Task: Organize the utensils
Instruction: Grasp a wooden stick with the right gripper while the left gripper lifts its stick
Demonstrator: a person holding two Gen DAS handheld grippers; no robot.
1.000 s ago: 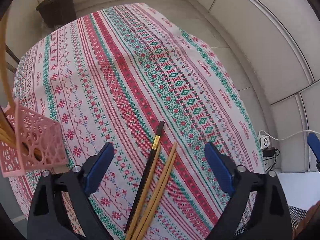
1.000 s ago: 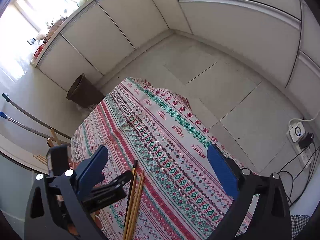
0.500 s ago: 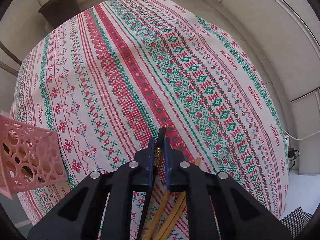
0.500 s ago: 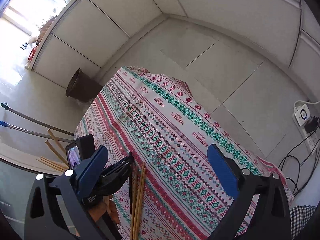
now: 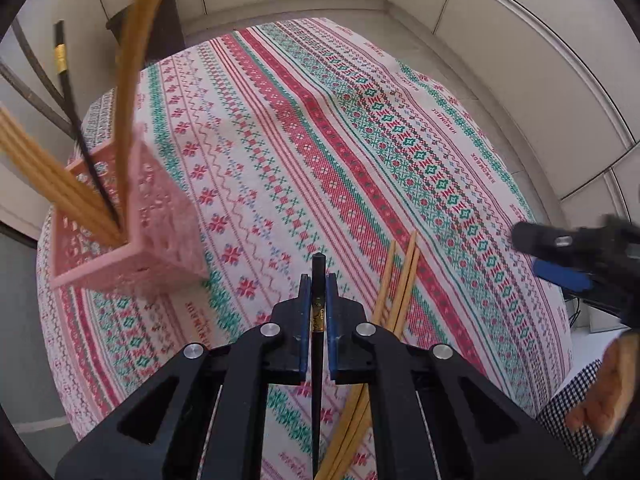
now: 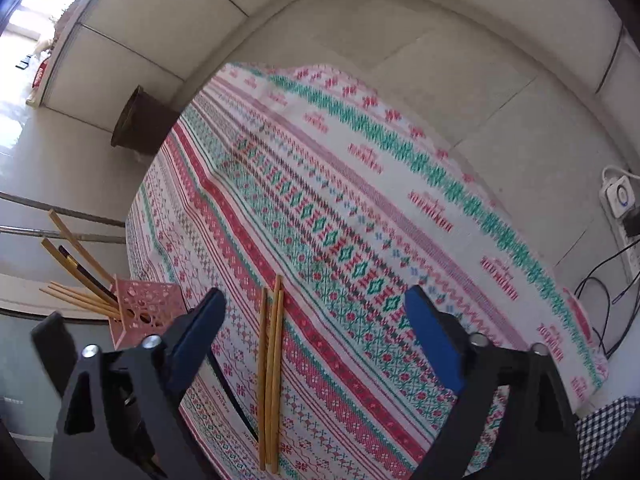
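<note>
My left gripper [image 5: 317, 292] is shut on a black chopstick [image 5: 317, 272] with a gold band and holds it above the patterned tablecloth [image 5: 320, 140]. Wooden chopsticks [image 5: 400, 276] lie on the cloth just right of it; they also show in the right wrist view [image 6: 270, 364]. A pink perforated holder [image 5: 132, 224] at the left edge holds several wooden chopsticks and one black one; it shows in the right wrist view [image 6: 144, 312] too. My right gripper [image 6: 316, 336] is open and empty, hovering above the wooden chopsticks.
A dark waste bin [image 6: 138, 124] stands on the floor beyond the table's far edge. A power strip and cables [image 6: 618, 200] lie on the floor at the right. White panelled walls surround the table.
My left gripper closed on the black chopstick, lifted it off the cloth and moved left towards the pink holder. My right gripper dropped lower over the wooden chopsticks.
</note>
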